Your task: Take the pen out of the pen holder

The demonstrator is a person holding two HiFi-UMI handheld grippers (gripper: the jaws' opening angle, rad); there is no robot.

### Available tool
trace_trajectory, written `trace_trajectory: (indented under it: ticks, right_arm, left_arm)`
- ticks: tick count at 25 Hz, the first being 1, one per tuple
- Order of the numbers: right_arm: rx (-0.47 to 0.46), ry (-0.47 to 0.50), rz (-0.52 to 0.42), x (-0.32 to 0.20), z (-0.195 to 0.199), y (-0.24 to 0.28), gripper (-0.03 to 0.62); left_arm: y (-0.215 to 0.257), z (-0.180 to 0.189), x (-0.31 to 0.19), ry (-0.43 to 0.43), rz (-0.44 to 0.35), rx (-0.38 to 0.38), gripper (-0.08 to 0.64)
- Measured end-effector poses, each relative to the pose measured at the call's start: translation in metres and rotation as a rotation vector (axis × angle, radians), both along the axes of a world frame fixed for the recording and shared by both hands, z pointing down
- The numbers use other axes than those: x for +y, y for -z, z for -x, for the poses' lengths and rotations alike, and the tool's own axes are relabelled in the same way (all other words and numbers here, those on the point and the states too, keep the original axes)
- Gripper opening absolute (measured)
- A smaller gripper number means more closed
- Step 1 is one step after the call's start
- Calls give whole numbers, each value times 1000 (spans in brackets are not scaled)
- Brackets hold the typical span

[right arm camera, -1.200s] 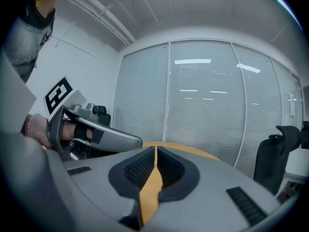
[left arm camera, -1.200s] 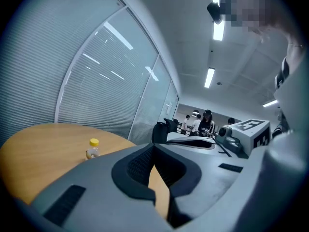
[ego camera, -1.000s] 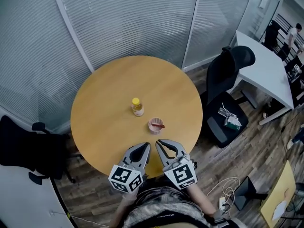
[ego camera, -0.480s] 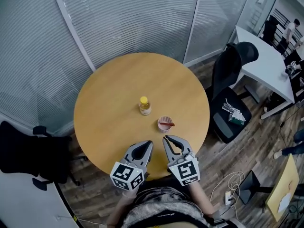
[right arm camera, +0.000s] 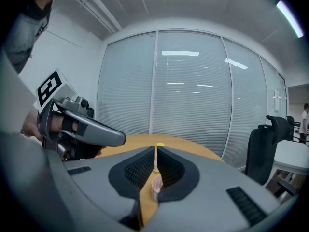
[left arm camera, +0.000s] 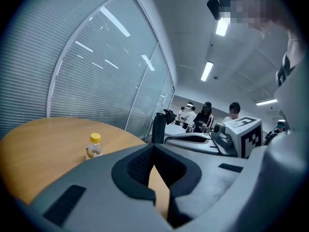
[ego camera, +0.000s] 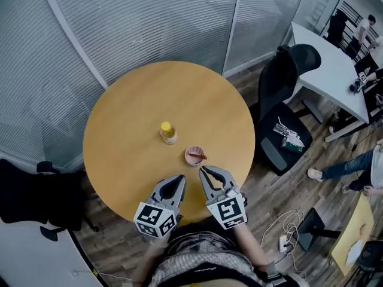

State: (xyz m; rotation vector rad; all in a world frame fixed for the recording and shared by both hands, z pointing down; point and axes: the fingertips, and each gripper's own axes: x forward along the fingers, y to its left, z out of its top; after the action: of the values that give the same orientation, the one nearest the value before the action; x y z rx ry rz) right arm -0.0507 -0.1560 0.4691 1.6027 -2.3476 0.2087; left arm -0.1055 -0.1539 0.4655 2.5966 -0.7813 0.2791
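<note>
A small pink pen holder [ego camera: 194, 156] stands on the round wooden table [ego camera: 131, 118], with a red pen [ego camera: 203, 156] lying across its rim. My right gripper [ego camera: 204, 171] is shut and empty, just short of the holder on the near side. In the right gripper view the holder [right arm camera: 155, 187] shows through the slot below the closed jaws of the right gripper [right arm camera: 155, 151]. My left gripper [ego camera: 179, 179] is also shut and empty at the table's near edge, left of the holder. In its own view the left gripper [left arm camera: 153, 149] points past a bottle [left arm camera: 94, 146].
A clear bottle with a yellow cap [ego camera: 168, 133] stands left of and beyond the holder. A black office chair [ego camera: 286, 115] and a white desk [ego camera: 332, 79] are on the right, where a person [ego camera: 353, 166] stands. Glass walls with blinds run behind the table. Another dark chair [ego camera: 30, 193] is at the left.
The head view has swung a little, so the table sits further left. Both grippers stay shut at the near edge. A person has come into view at the right.
</note>
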Motion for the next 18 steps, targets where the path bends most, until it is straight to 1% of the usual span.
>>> trace_trajectory:
  ticks: [4,13,15,18]
  right_arm:
    - [-7,49,12,-2,-13,-4,29]
    - [-15,128,55,-9,-35,-32,29]
    - [-9,150,66,-10,-37,-39,29]
    - [28,184,79,-13,-43,-51,29]
  left_arm:
    - [-3,-19,-2,25,14,-3,5]
    - [-11,-41,-3,101,24,-37,5]
    - [-15,-43,-2,120,34,-47,5]
    - [-21,-48,0,149,48,-62,5]
